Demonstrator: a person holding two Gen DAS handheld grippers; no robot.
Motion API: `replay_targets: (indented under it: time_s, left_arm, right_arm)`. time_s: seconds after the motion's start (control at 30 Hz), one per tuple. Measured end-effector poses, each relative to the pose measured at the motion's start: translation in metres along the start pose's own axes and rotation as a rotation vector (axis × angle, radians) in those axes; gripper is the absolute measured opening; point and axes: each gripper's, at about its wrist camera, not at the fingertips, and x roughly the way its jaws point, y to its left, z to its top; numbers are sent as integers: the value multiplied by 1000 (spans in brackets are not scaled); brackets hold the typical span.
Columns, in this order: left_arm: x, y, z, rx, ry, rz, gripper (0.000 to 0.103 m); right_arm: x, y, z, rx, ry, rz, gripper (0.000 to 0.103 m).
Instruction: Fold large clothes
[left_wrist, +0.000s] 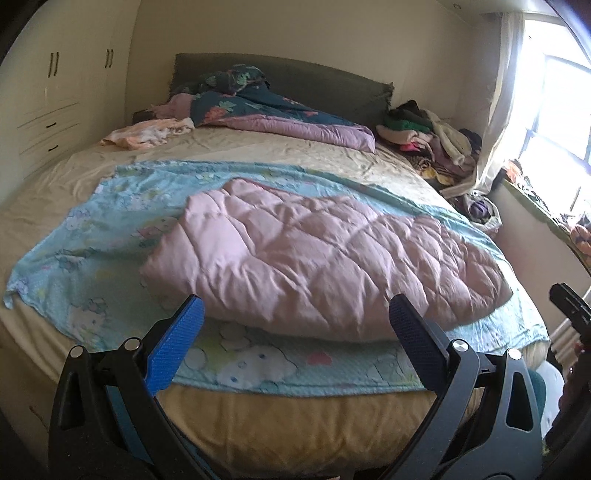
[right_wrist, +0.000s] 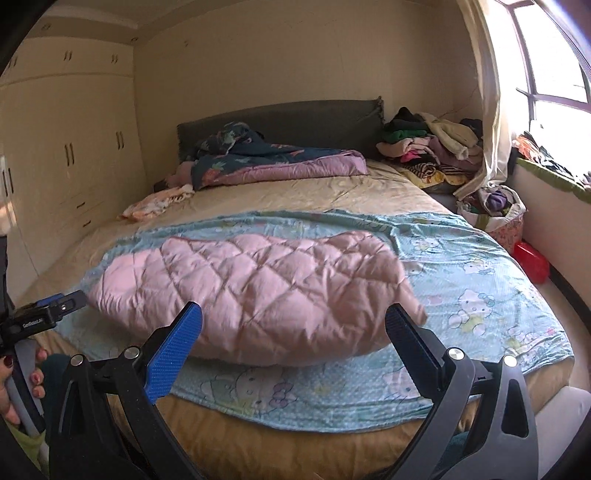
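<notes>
Above the bed's (left_wrist: 295, 417) edge, both grippers hover spread wide.

1. One bed (left_wrist: 258, 417).
2. One pink quilt (left_wrist: 325, 258), lying on one blue cartoon sheet (left_wrist: 92, 236).
3. Two grippers: left gripper (left_wrist: 295, 317), right gripper (right_wrist: 293, 321).
4. One far-right clothes pile (right_wrist: 432, 151).
</notes>
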Motion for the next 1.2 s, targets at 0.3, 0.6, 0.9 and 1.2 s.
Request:
replay_targets:
  time_s: [0.3, 0.6, 0.9, 1.2]
  left_arm:
    - [9, -18, -24, 32, 3, -27, 94]
    - [20, -22, -31, 51, 47, -11, 94]
    - [18, -23, -31, 54, 45, 1, 94]
    - [16, -23, -31, 51, 40, -1, 94]
  right_arm:
    - [17, 32, -30, -64, 51, 50, 99]
    - [34, 33, -44, -60, 118, 66, 99]
    - [35, 31, -46, -58, 131, 71, 99]
    - [35, 30, -46, -57, 129, 68, 99]
